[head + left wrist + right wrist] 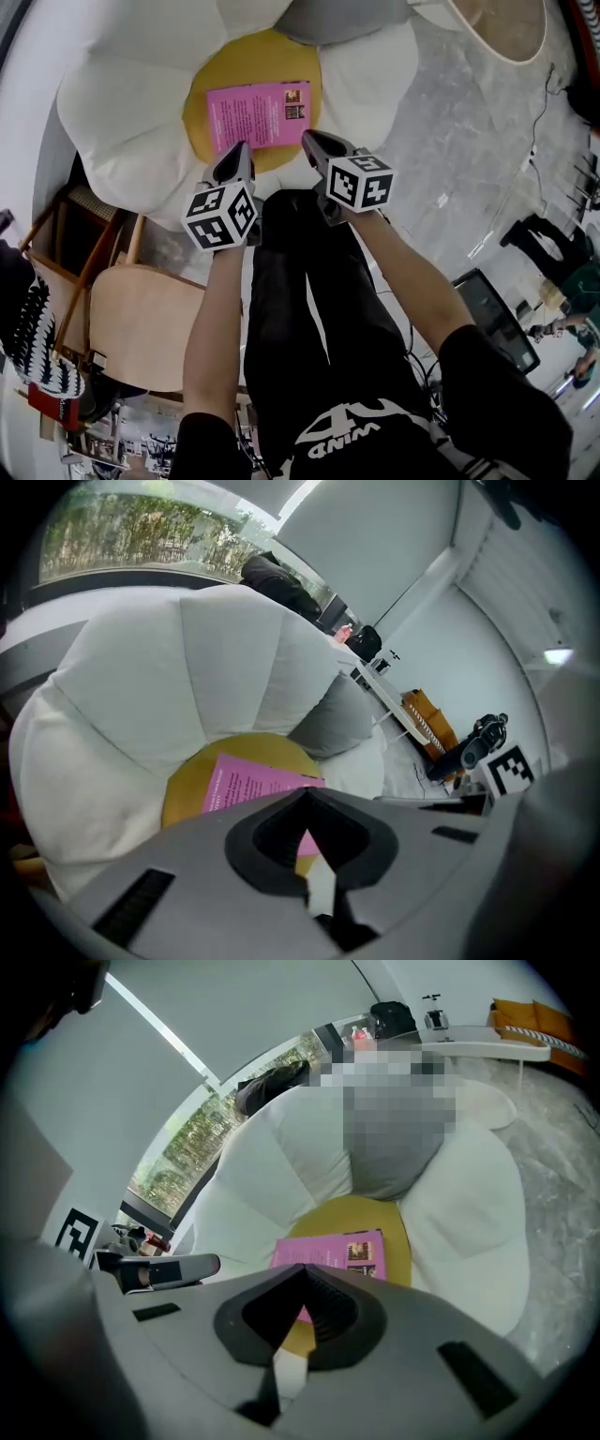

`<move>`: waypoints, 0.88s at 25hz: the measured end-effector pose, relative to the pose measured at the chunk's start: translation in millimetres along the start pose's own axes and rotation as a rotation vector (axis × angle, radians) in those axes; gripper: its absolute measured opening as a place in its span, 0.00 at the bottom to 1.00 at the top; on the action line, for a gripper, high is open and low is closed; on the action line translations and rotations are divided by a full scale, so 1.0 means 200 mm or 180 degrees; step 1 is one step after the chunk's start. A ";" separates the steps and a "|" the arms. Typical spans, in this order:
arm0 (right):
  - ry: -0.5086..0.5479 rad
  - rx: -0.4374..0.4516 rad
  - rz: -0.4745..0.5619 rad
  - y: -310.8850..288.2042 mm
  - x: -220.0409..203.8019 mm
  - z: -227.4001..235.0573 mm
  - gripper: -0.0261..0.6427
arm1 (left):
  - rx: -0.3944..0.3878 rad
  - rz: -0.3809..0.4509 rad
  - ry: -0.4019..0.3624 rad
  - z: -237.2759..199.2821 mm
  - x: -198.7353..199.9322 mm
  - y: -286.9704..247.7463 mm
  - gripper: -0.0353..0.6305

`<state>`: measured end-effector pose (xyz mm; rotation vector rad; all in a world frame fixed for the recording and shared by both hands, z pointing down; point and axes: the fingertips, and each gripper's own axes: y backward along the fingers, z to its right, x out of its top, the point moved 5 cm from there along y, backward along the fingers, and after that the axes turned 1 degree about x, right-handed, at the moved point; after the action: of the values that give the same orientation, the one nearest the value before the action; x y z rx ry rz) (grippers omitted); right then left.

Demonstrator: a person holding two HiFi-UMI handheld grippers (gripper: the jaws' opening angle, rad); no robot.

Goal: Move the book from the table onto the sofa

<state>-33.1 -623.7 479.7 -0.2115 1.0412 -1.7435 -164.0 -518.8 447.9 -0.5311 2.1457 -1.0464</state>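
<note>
Two hand-held grippers hang over the sofa (122, 103) in the head view, and the pink book (258, 114) lies flat on the sofa's yellow centre (202, 117), ringed by white petal cushions. The left hand-held gripper (242, 150) and the right hand-held gripper (311, 139) point at the book's near edge, just clear of it, each pressed together. Over to the left gripper view: the jaws meet at the tip (305, 794) with nothing between them, the book (246, 785) beyond on the yellow seat and a grey cushion (337, 719) behind it. Now the right gripper view: the jaws are pressed together and empty here too (302, 1269), with the book (328, 1252) flat on the yellow centre past the tip.
</note>
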 end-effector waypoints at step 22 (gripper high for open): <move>0.0376 0.0535 0.0190 1.03 0.35 -0.72 0.04 | -0.0064 0.0306 -0.0149 0.70 0.31 1.07 0.06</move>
<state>-6.0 -619.6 219.8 0.0286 0.9689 -1.7959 -117.9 -503.5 190.2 -0.4526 2.1209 -0.9518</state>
